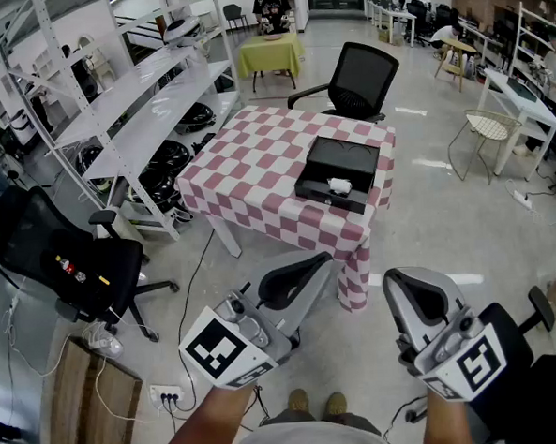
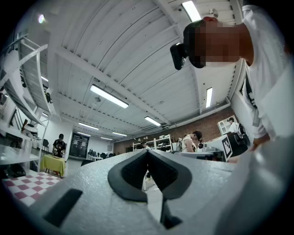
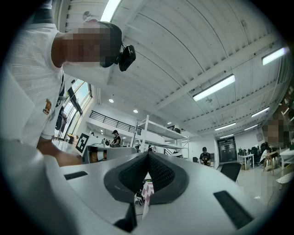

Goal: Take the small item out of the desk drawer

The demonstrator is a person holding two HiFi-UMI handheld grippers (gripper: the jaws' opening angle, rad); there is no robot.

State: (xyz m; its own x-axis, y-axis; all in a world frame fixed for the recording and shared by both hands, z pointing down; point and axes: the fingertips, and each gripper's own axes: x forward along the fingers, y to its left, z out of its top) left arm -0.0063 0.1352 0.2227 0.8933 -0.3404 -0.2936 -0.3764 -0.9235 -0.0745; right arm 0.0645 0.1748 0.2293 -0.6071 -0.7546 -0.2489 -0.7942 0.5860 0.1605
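Standing well back from the checked table (image 1: 256, 175), with both grippers held low over the floor and near the body; holding the left gripper (image 1: 300, 279) closed, dark pads pressed together along one seam with nothing between them, shown plainly in the left gripper view (image 2: 147, 158); holding the right gripper (image 1: 414, 297) shut tight in the same way and empty, pads meeting in the right gripper view (image 3: 148, 158); tilting both upward, toward ceiling lights and far shelving in both gripper views; touching nothing with either one; looking down at the small white item (image 1: 339, 184) lying in the open drawer (image 1: 325, 197) of a flat black desk unit (image 1: 341, 154), set on the right part of the table near its front edge and well apart from both grippers; taking in a black office chair (image 1: 358, 75) just behind the table, another black chair (image 1: 69, 262) at the left beside white shelving (image 1: 148, 98), and a power strip (image 1: 165, 397) on the floor near the left gripper
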